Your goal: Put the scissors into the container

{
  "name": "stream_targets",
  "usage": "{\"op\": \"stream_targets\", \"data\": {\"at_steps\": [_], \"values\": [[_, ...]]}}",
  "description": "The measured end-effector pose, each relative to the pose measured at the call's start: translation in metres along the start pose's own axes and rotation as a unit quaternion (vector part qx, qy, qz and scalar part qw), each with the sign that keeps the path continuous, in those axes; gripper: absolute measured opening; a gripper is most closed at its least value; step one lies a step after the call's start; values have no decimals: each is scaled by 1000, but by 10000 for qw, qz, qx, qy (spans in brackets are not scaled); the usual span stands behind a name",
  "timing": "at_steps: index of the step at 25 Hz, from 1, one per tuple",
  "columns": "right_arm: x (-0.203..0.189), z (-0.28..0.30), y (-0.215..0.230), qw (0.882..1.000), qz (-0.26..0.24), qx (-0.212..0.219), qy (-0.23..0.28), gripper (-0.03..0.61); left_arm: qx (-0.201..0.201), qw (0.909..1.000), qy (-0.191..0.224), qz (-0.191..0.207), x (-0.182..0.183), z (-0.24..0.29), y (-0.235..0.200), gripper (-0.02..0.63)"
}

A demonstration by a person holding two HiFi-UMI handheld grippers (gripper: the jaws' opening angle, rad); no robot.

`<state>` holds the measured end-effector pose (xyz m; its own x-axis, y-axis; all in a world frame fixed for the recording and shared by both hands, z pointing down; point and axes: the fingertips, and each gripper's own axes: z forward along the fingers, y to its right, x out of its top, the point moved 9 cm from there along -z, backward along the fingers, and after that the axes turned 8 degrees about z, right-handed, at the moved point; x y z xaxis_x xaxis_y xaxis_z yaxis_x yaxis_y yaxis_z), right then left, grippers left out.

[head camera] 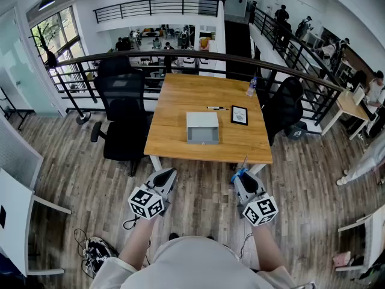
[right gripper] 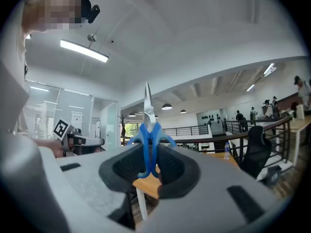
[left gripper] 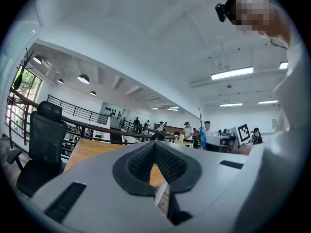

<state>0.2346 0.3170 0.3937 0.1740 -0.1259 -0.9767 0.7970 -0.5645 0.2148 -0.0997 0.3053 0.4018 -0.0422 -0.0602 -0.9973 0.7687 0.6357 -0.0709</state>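
Note:
A grey open container (head camera: 202, 128) sits near the middle of the wooden table (head camera: 180, 95). Blue-handled scissors (head camera: 242, 171) stand between my right gripper's (head camera: 243, 177) jaws, with the blade pointing up and towards the table's front edge. In the right gripper view the scissors (right gripper: 147, 130) are clamped by their handles in my right gripper (right gripper: 150, 165), metal tip up. My left gripper (head camera: 166, 173) hovers level with it on the left, off the table. Its pads meet at the tip with nothing between them (left gripper: 155, 152). From there the scissors (left gripper: 201, 130) show at the right.
On the table lie a pen (head camera: 216, 108), a dark tablet (head camera: 239, 114) and a bottle (head camera: 251, 87). Black office chairs stand at its left (head camera: 123, 110) and right (head camera: 283, 104). A curved railing (head camera: 180, 56) runs behind. Cables (head camera: 93, 251) lie on the floor at lower left.

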Motion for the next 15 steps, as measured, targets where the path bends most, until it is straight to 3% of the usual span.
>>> {"op": "stream_targets", "data": {"at_steps": [15], "values": [[-3,4,-10,10000,-75,0,-47,87,8,10000,8,-68,-4,-6,-2,-8]]}}
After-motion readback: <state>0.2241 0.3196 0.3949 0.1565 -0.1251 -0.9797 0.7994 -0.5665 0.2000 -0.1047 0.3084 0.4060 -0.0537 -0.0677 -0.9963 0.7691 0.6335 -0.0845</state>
